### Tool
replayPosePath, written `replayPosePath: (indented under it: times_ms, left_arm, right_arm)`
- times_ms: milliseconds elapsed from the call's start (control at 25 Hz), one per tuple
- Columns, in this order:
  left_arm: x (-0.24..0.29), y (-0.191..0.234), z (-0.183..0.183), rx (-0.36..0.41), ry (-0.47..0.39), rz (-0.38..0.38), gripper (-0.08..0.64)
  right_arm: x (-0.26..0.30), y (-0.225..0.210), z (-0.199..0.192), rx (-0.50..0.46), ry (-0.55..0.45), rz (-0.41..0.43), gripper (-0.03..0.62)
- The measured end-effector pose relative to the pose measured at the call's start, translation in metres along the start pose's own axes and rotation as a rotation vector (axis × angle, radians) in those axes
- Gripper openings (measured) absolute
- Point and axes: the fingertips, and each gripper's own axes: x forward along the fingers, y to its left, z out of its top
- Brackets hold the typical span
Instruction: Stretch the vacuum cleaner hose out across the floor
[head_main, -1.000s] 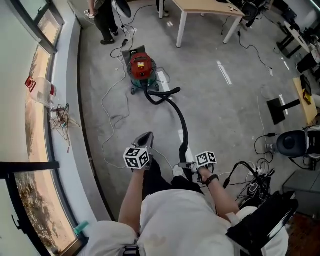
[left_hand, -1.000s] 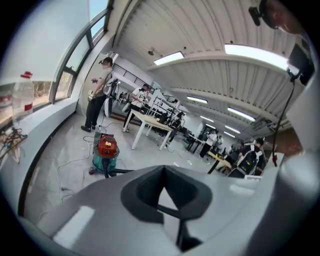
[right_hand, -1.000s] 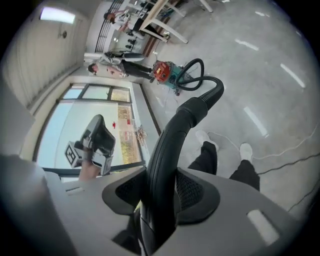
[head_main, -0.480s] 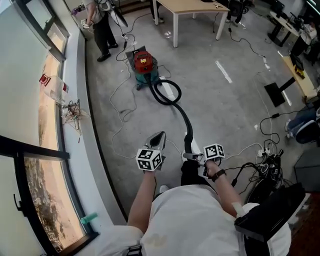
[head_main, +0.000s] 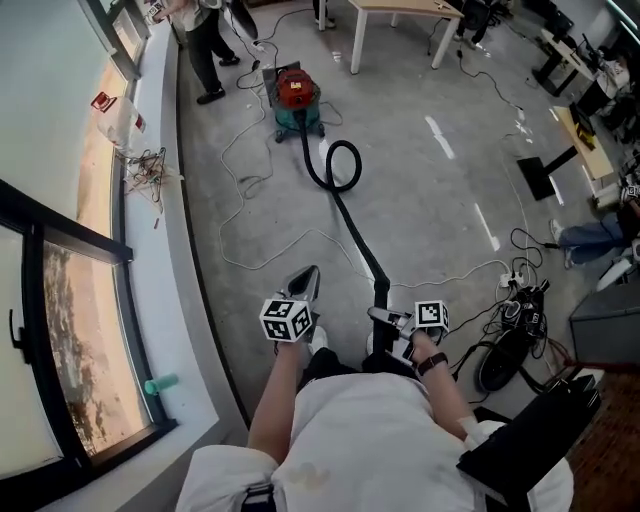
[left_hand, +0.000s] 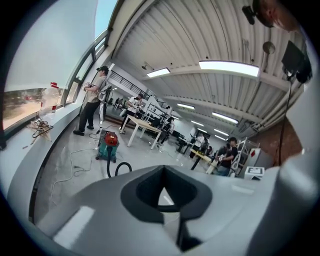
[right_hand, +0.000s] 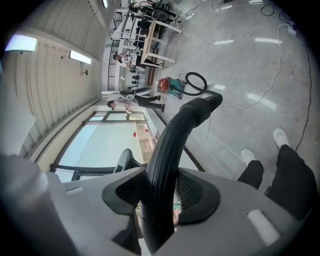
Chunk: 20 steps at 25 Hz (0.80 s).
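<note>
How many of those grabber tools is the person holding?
2. The left gripper hangs shut and empty, left of the black hose; the right gripper clamps the hose's near end.

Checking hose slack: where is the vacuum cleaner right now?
Head view, top centre: the vacuum cleaner stands on the floor, left of the table.

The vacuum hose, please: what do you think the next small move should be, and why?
Probably draw the right gripper a little farther back from the vacuum cleaner. Its jaws are clamped on the hose near its end, and the hose curls into a loop close to the cleaner, so it isn't stretched out yet.
</note>
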Motion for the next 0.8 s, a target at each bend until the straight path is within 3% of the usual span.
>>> replayPosePath:
  times_ms: [240, 480, 600, 800]
  left_arm:
    - [-0.037, -0.052, -0.050, -0.023, -0.003, 0.014, 0.002]
    - [-0.065, -0.150, -0.121, -0.035, 0.021, 0.015, 0.002]
    - [-0.086, -0.206, -0.149, -0.047, 0.027, 0.009, 0.002]
    - [-0.125, -0.267, -0.175, -0.013, 0.058, -0.033, 0.002]
  right_arm:
    - [-0.056, -0.012, -0.044, -0.007, -0.010, 0.054, 0.170]
    - [-0.154, -0.053, -0.095, 0.036, -0.024, 0.141, 0.166]
    - [-0.211, -0.053, -0.110, 0.058, -0.076, 0.202, 0.164]
    - [-0.274, -0.030, -0.148, 0.004, -0.113, 0.261, 0.164]
